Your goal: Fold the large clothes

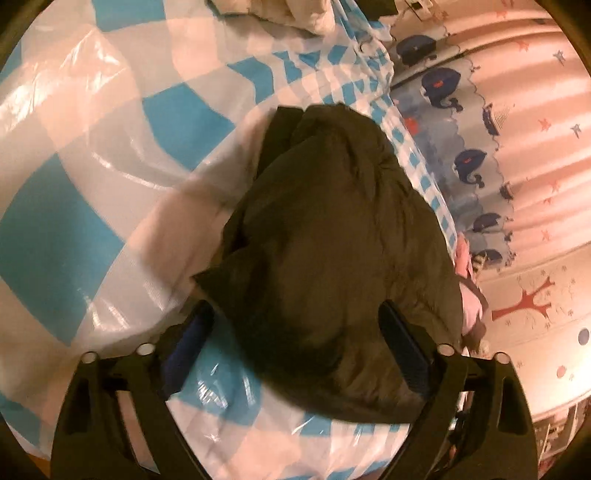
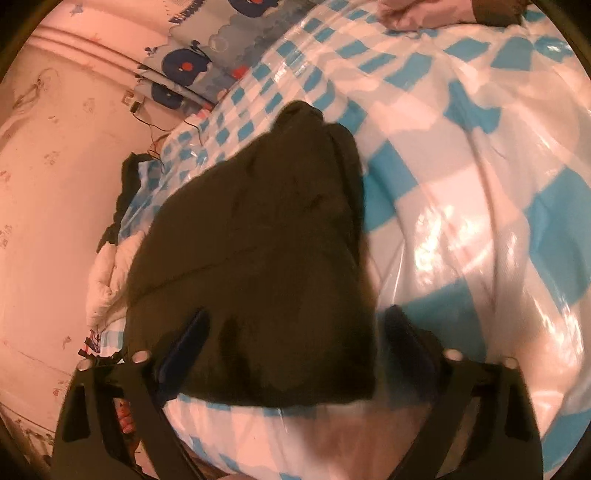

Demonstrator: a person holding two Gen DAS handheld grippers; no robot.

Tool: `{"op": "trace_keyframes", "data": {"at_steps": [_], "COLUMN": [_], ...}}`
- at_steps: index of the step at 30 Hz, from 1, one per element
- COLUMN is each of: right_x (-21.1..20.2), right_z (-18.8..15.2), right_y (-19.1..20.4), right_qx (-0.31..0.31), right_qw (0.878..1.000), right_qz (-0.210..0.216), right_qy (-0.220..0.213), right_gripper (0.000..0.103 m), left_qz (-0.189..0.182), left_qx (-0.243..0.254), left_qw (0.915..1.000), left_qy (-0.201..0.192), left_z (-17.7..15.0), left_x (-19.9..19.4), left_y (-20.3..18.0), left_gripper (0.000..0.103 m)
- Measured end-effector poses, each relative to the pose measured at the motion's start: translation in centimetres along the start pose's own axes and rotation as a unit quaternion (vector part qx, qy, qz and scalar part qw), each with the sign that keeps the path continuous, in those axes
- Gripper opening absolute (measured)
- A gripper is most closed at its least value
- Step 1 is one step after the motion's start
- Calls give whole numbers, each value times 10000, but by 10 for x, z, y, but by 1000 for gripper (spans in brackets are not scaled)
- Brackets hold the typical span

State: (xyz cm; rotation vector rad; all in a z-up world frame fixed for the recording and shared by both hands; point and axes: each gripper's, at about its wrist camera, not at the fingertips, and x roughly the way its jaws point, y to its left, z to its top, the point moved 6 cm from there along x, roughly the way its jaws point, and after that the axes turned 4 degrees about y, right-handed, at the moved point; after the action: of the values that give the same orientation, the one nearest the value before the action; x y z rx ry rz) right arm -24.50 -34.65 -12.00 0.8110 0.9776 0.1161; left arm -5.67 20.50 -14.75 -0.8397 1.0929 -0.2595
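My left tongs (image 1: 295, 332) stand spread, the dark olive folded garment (image 1: 332, 240) bulging between the fingers; whether the pads press it I cannot tell. My right tongs (image 2: 295, 332) are spread too, over the same bundle (image 2: 258, 240). It lies just ahead on the glossy blue-and-white checked plastic sheet (image 1: 92, 166). Beyond is a whale-print curtain (image 1: 461, 166).

Blue-and-white checked plastic sheet (image 1: 92, 192) covers bed, glossy, wrinkled. Whale-print curtain (image 1: 469, 162) runs along bed's far edge, scalloped hem. Pink wall (image 1: 546, 147) behind with star and tree decals. White crumpled bedding (image 1: 280, 14) at top of left view. White cloth bundle (image 2: 107, 273) and thin wires (image 2: 155, 136) beside bed edge in right view.
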Motion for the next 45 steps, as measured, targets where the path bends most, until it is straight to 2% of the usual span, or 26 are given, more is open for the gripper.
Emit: {"op": "trace_keyframes", "data": {"at_steps": [1, 2, 5, 7, 9, 12, 14, 15, 16, 17, 18, 19, 20, 21, 22, 24, 25, 27, 31, 33, 34, 35, 36, 38, 41, 45], "right_x": [0, -2, -10, -27, -46, -77, -85, -81, -76, -76, -77, -86, -93, -100, -103, -97, -84, -47, 54, 109, 141, 170, 189, 215, 207, 183], "right_z": [0, -1, -4, -6, -10, -25, -43, -53, -61, -64, -65, -60, -55, -49, -43, -31, -25, -18, -7, 0, 3, 3, -2, -5, -5, 5], "right_y": [2, 7, 20, 30, 37, 38, 26, 14, 2, -10, -19, -21, -14, -1, 18, 77, 116, 175, 258, 273, 271, 261, 250, 225, 222, 264], "right_qx": [-67, -203, -505, -552, -578, -689, -634, -576, -505, -393, -291, -291, -404, -603, -852, -1572, -2049, -2733, -3506, -3510, -3493, -3470, -3405, -3111, -3013, -3292], "right_qw": [9999, 9998, 9987, 9981, 9971, 9960, 9969, 9976, 9981, 9987, 9989, 9978, 9954, 9916, 9886, 9789, 9698, 9551, 9328, 9323, 9304, 9266, 9261, 9338, 9351, 9331], "right_qz": [-76, -40, -26, 227, 447, 511, 464, 340, 158, -29, -280, -591, -825, -1010, -1015, -909, -909, -819, -754, -869, -1109, -1418, -1542, -1535, -1543, -1316], "right_qy": [-38, -67, -93, -161, -203, -229, -50, 201, 325, 322, 236, -38, -286, -536, -710, -933, -963, -800, -357, -90, 70, 296, 513, 876, 1050, 598], "right_gripper": [32, 22, 13, 11, 10, 9, 9, 9, 10, 23, 32, 42, 45, 46, 48, 56, 64, 68, 68, 68, 68, 68, 68, 69, 69, 71], "left_qz": [97, 231, 206, 188, 7, -96, -21, 146, 284, 443, 628, 716, 805, 980, 1166, 1670, 1880, 2099, 2288, 2402, 2445, 2484, 2456, 2400, 2530, 2596], "left_qx": [44, 141, 309, 436, 475, 598, 641, 670, 697, 675, 577, 525, 568, 725, 881, 1374, 1623, 1823, 1981, 2100, 2147, 2209, 2265, 2312, 2416, 2509], "left_qw": [9999, 9996, 9993, 9988, 9988, 9979, 9975, 9970, 9963, 9955, 9952, 9952, 9947, 9924, 9893, 9759, 9679, 9590, 9505, 9446, 9422, 9395, 9385, 9378, 9314, 9270], "left_qy": [-13, -14, 82, 89, 149, 231, 281, 352, 413, 495, 488, 410, 289, 145, 18, -287, -390, -549, -702, -775, -799, -830, -870, -973, -1010, -1017], "left_z": [2, 2, 2, -5, -17, -46, -67, -80, -89, -95, -99, -100, -101, -102, -103, -104, -106, -110, -112, -113, -110, -111, -111, -111, -110, -112], "left_x": [0, 0, -6, -20, -43, -79, -96, -99, -98, -92, -87, -86, -85, -86, -87, -87, -86, -85, -86, -88, -88, -89, -90, -92, -94, -93], "left_y": [-3, -7, -13, -20, -28, -30, -21, -11, 0, 13, 26, 32, 34, 31, 27, 13, 6, -2, -8, -11, -15, -16, -17, -20, -23, -21], "left_gripper": [57, 39, 16, 11, 10, 10, 14, 17, 28, 46, 54, 65, 67, 67, 69, 71, 71, 72, 73, 74, 75, 76, 77, 81, 81, 81]}}
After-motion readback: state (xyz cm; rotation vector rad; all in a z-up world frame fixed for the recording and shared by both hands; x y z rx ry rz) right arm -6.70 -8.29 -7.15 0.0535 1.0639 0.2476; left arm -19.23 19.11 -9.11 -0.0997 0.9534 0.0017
